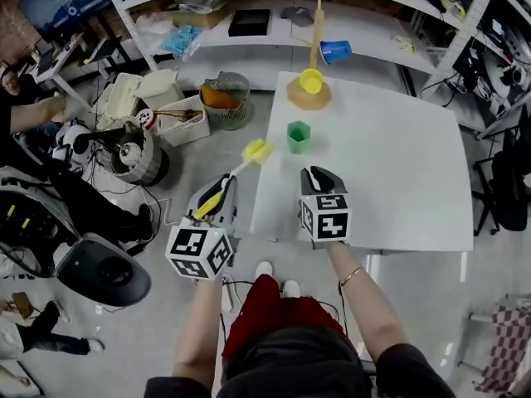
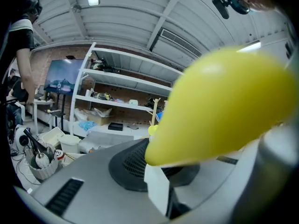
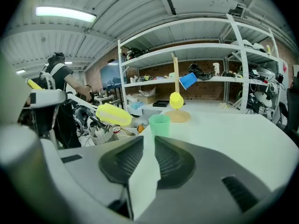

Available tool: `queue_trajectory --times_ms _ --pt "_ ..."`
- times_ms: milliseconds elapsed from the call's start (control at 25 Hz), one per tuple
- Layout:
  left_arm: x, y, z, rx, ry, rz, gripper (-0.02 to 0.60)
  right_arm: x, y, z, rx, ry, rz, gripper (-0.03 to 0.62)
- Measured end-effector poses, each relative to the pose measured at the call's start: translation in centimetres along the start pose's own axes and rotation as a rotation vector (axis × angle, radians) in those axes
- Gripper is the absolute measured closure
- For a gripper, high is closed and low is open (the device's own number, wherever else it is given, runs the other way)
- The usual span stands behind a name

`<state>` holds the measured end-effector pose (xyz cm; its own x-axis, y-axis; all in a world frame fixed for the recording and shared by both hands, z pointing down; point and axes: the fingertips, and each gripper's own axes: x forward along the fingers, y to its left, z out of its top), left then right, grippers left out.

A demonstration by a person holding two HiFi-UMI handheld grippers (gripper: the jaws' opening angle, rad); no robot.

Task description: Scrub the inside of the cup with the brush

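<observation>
A green cup (image 1: 299,136) stands upright on the white table (image 1: 398,172), near its left edge; it also shows in the right gripper view (image 3: 160,124). My left gripper (image 1: 222,186) is shut on the yellow handle of the brush (image 1: 257,151), off the table's left side, and the brush head points toward the cup. The handle (image 2: 219,101) fills the left gripper view. My right gripper (image 1: 319,175) hovers over the table just in front of the cup, its jaws together with nothing between them (image 3: 145,171). The brush head (image 3: 113,115) appears left of the cup there.
A wooden cup stand (image 1: 309,96) at the table's far edge carries a yellow cup (image 1: 310,80) and a blue cup (image 1: 335,51). On the floor to the left are baskets (image 1: 184,118), a bin (image 1: 224,99) and a chair base (image 1: 99,268). A person (image 1: 25,110) sits far left.
</observation>
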<state>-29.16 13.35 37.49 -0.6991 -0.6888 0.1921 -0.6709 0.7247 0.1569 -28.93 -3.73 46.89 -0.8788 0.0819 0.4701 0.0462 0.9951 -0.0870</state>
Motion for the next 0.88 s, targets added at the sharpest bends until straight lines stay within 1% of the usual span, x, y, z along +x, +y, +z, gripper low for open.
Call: queue_trajectory --times_ms 40,120,200,280,480,600,880 --pt "0.6 0.5 0.0 -0.003 0.002 -0.005 0.535 0.9 0.0 -0.1 0.004 0.015 0.000 0.503" --pt "1.9 1.7 -0.1 -0.012 0.010 -0.018 0.535 2.7 0.0 -0.4 0.018 0.048 0.000 0.432" --pt "3.2 2.9 0.0 -0.016 0.017 -0.034 0.535 4.7 0.0 -0.6 0.026 0.079 -0.010 0.343" --pt "4.5 4.2 0.2 -0.018 0.021 -0.052 0.535 6.7 -0.3 -0.5 0.025 0.101 -0.040 0.312" --pt "7.8 6.6 0.2 -0.025 0.045 -0.105 0.535 10.7 -1.6 -0.9 0.015 0.153 -0.121 0.283" --pt "9.7 7.7 0.0 -0.040 0.056 -0.131 0.535 12.9 -2.3 -1.2 0.008 0.174 -0.146 0.279" --pt "12.8 9.3 -0.4 -0.068 0.073 -0.183 0.535 16.2 -3.4 -1.0 -0.001 0.182 -0.199 0.281"
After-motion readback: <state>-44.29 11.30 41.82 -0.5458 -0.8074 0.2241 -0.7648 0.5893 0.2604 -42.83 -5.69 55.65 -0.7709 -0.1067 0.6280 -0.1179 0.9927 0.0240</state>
